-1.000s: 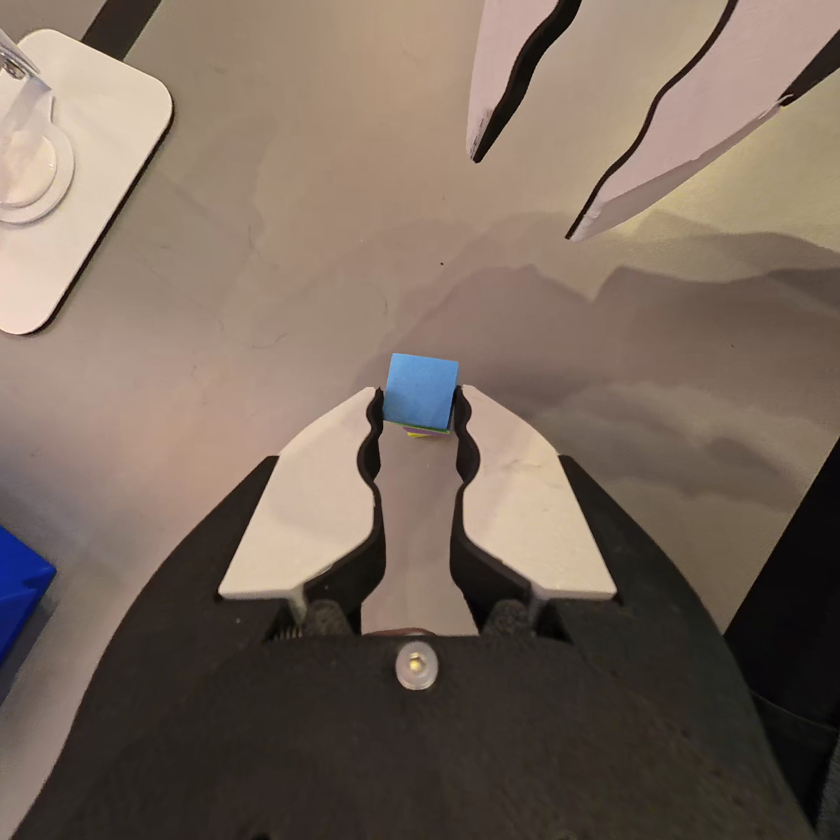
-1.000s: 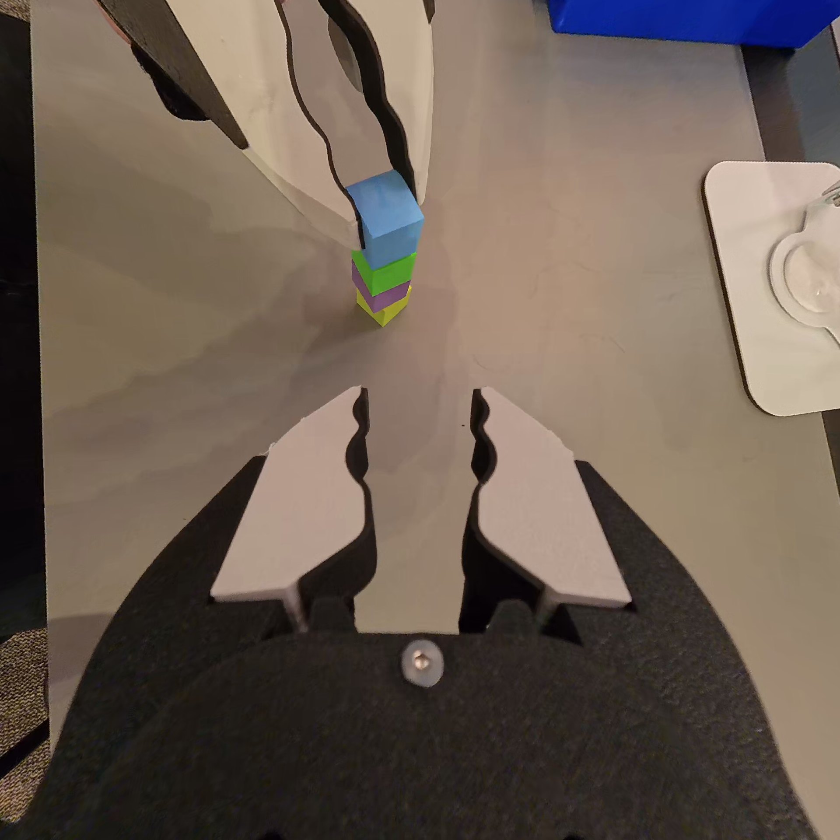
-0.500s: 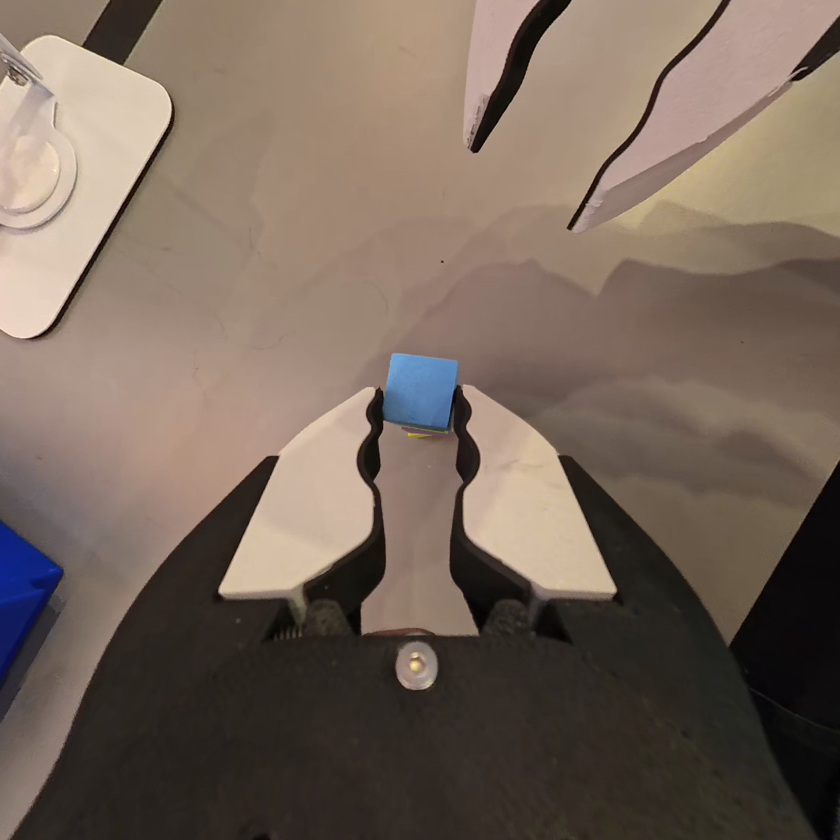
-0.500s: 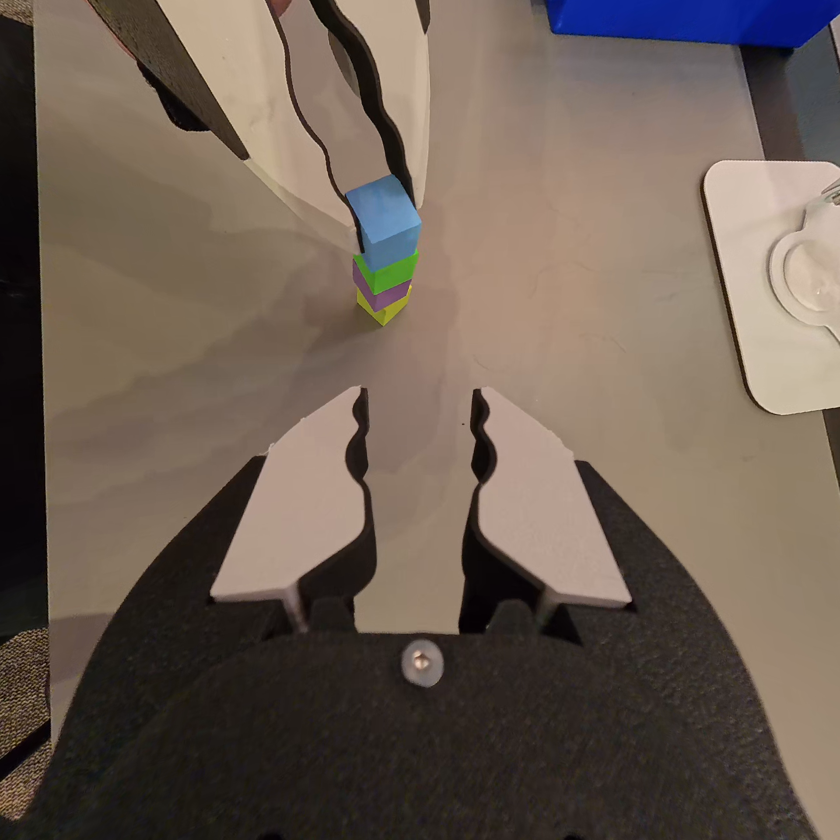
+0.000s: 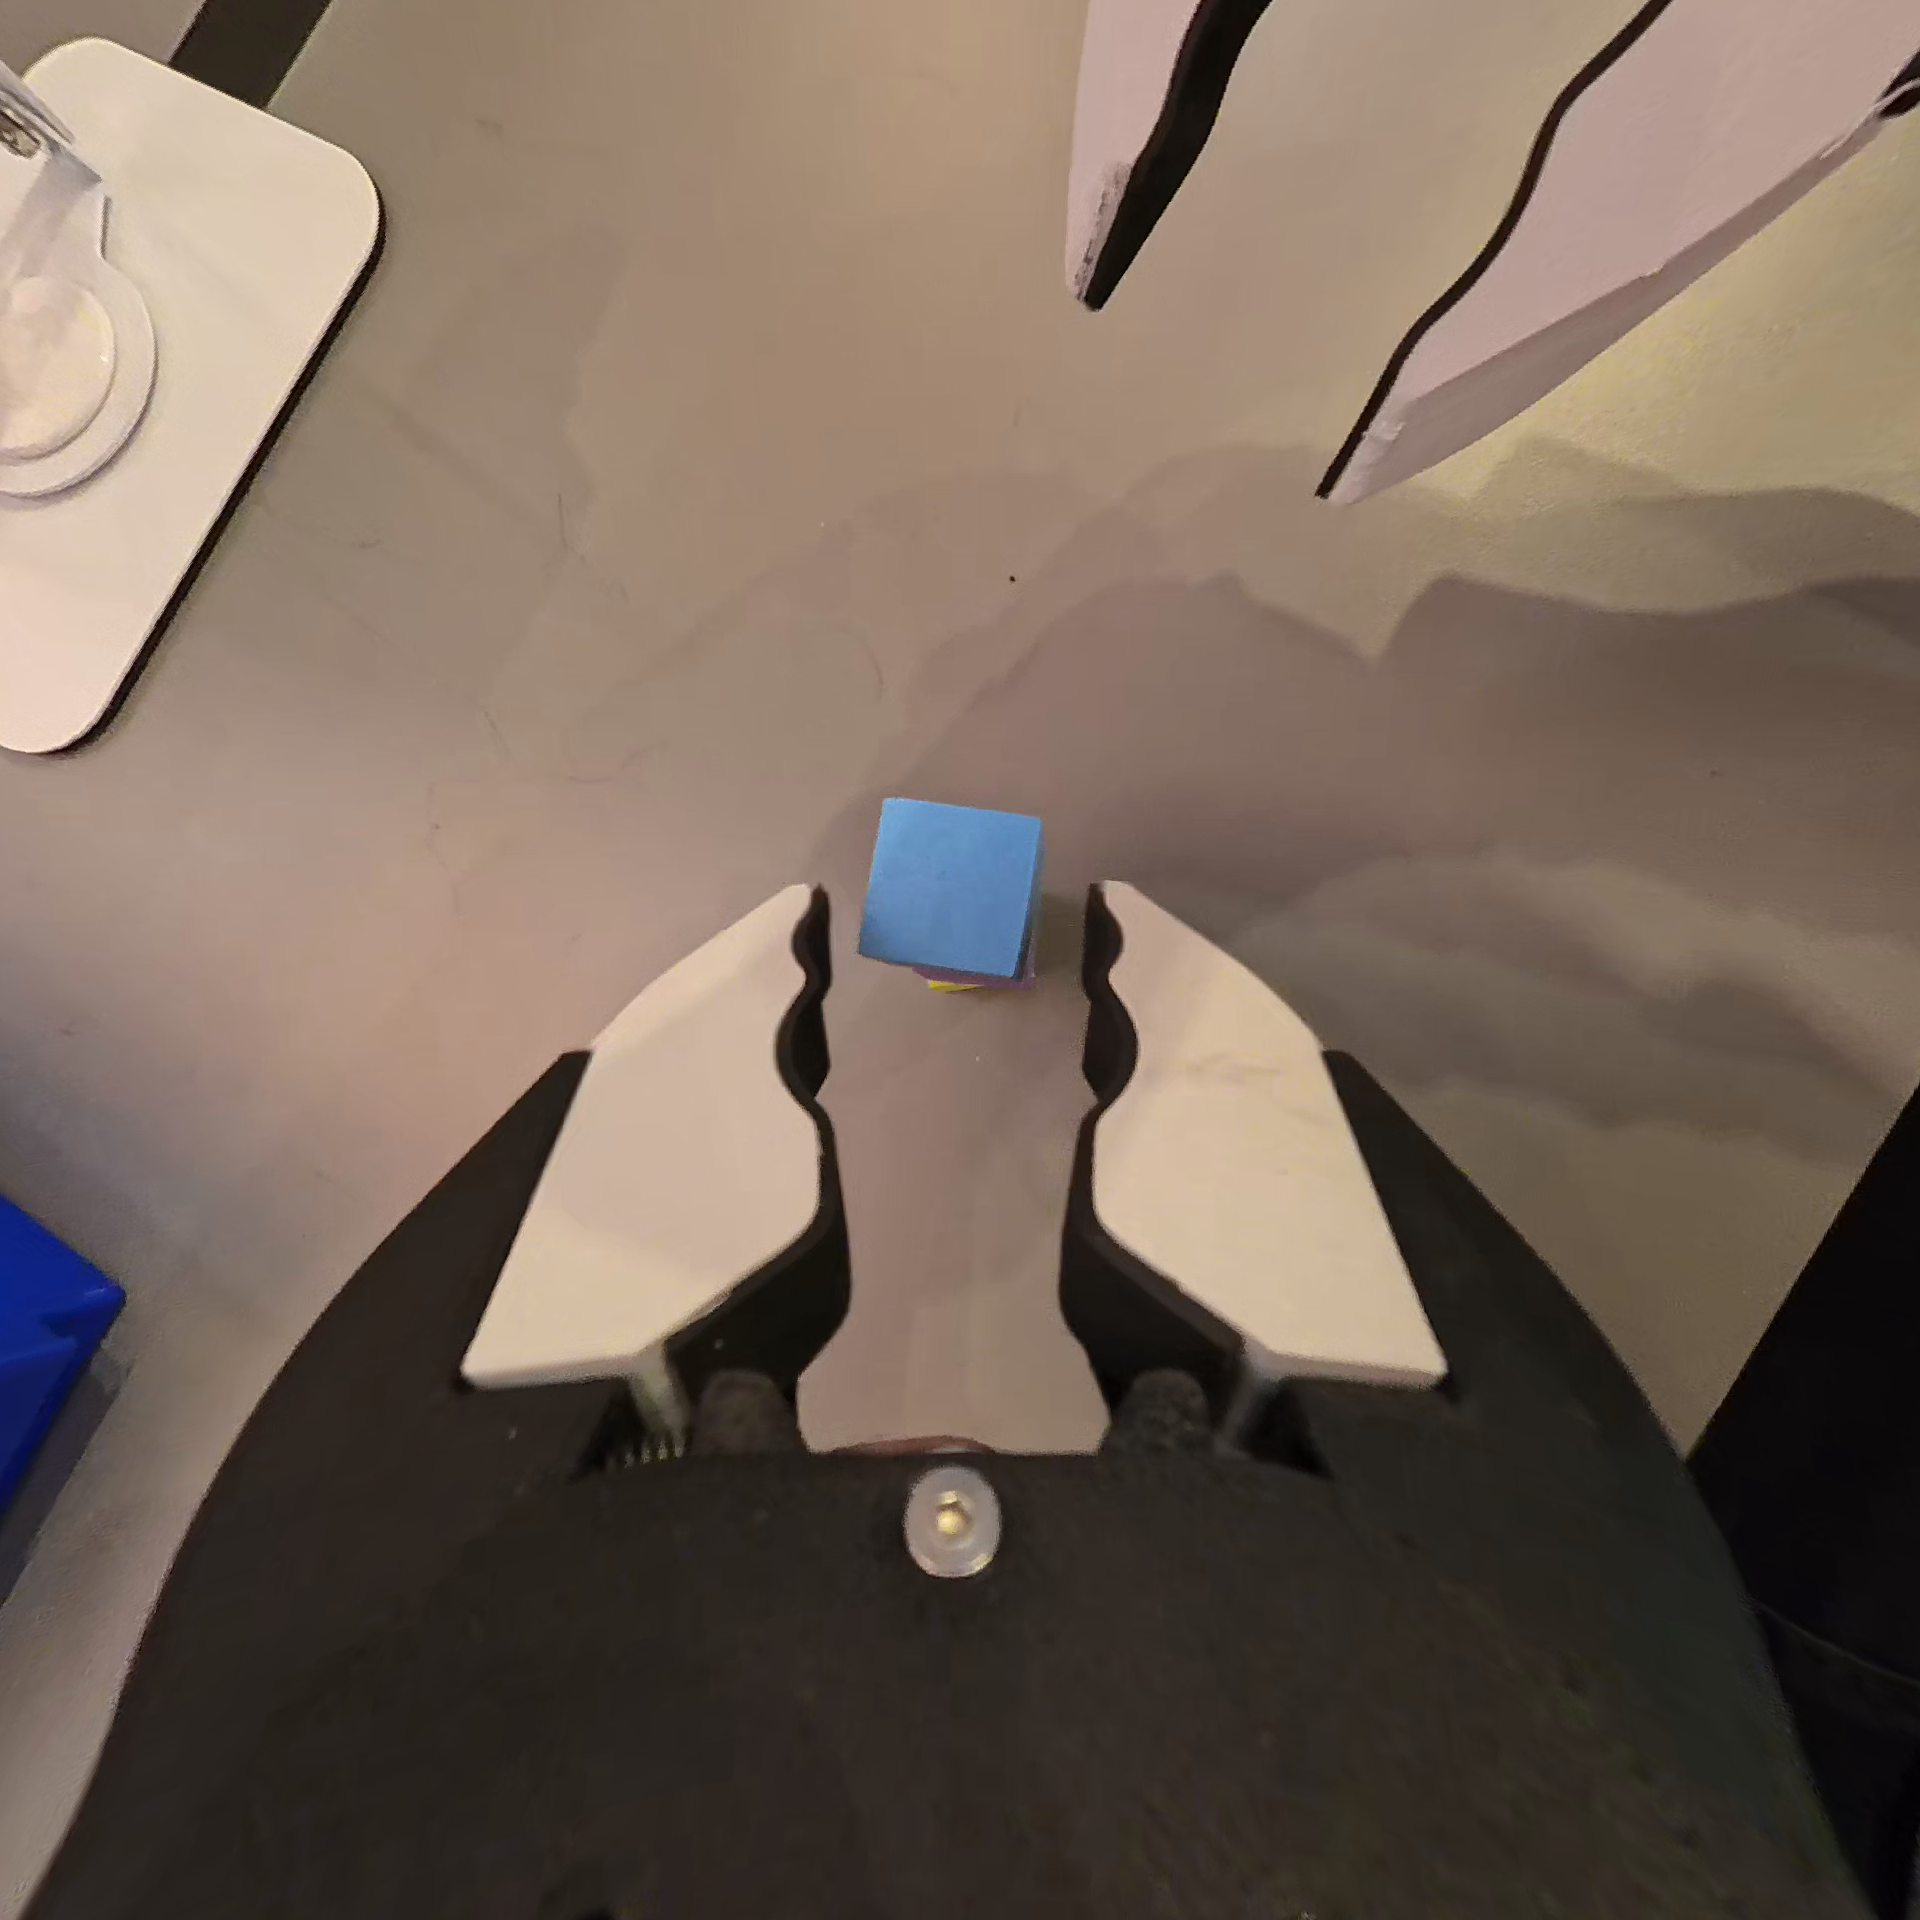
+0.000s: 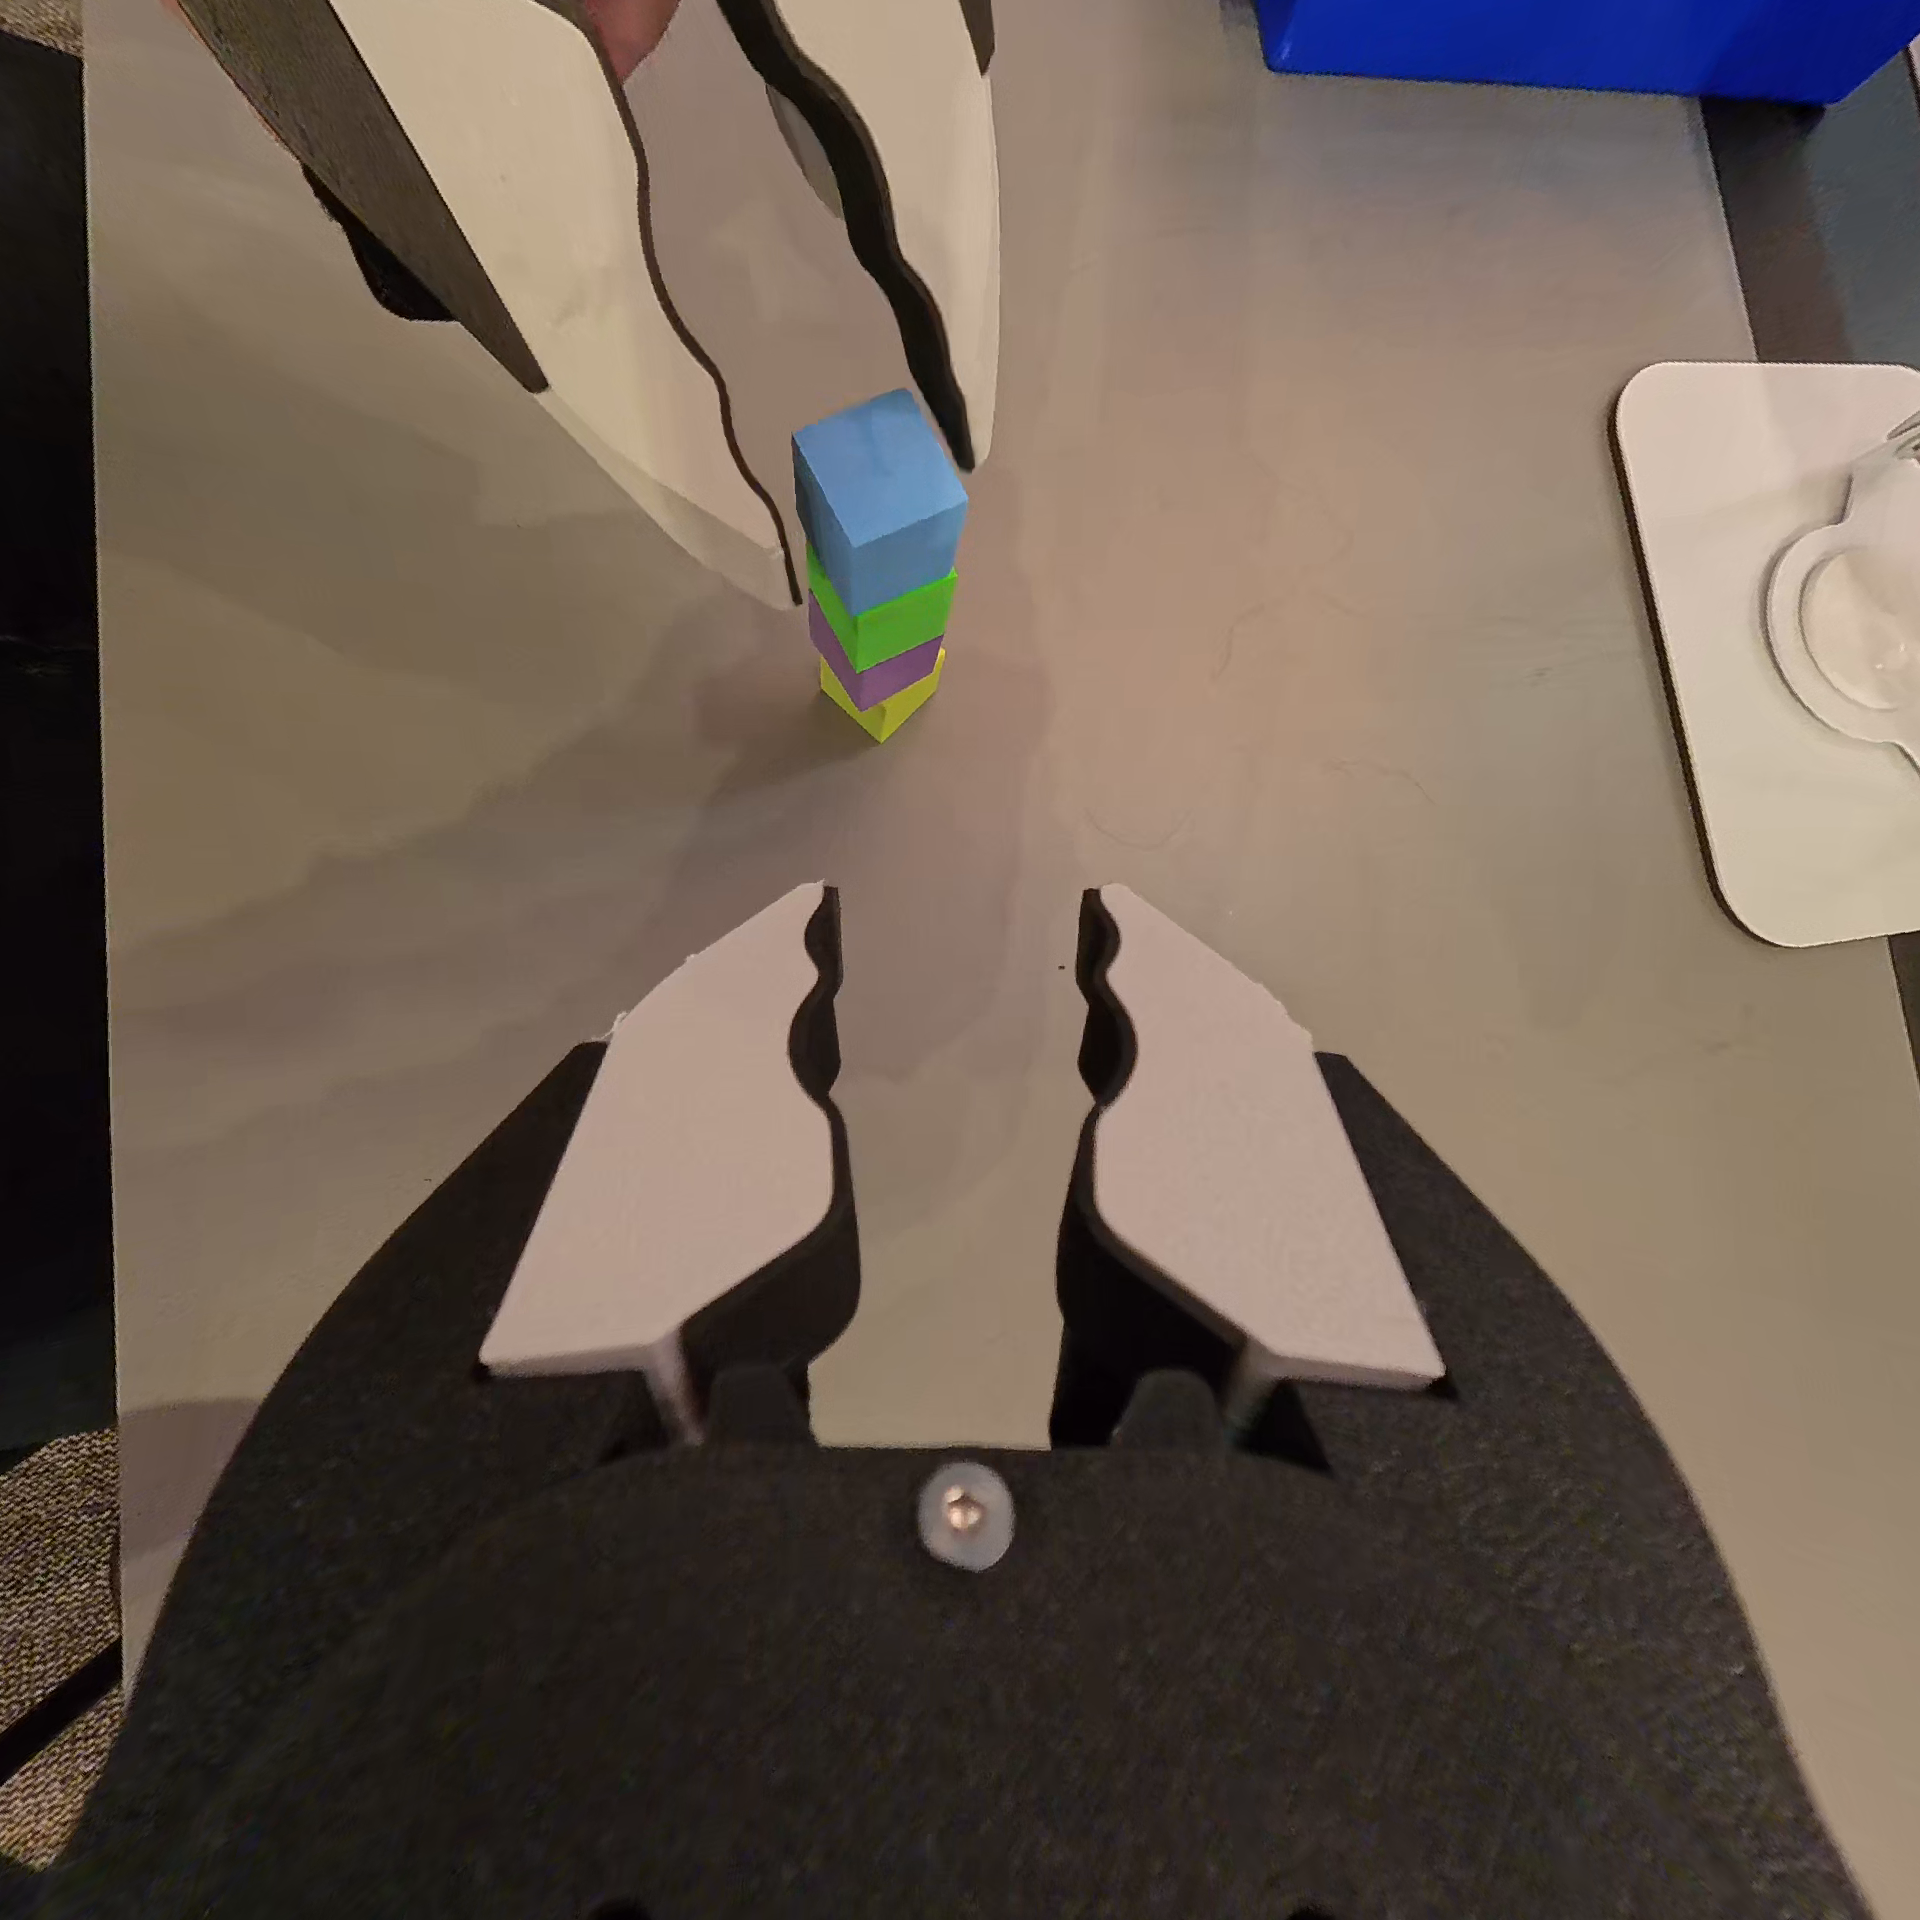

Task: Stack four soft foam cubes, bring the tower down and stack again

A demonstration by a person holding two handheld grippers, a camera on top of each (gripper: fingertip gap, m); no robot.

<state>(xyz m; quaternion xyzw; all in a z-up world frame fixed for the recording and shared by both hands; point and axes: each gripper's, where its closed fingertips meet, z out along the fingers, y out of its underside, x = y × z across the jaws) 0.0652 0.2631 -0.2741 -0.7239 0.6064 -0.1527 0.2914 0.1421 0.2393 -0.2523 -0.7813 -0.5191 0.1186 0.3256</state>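
Left gripper (image 5: 954, 914) spread wide, pads clear of the blue cube (image 5: 951, 885) topping the four-cube tower (image 6: 881, 582); right gripper (image 6: 954, 914) open, empty, well back.

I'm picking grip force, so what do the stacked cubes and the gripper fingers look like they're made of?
The cubes, blue cube on top, look like matte foam: flat colour, no shine, soft-looking edges. The left gripper fingers look like smooth pale rigid plastic, perhaps printed, edged with dark wavy pads, probably rubber or foam.

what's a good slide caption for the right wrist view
Four-cube foam tower, blue cube on top, between the left gripper's open fingers; right gripper open, set back.
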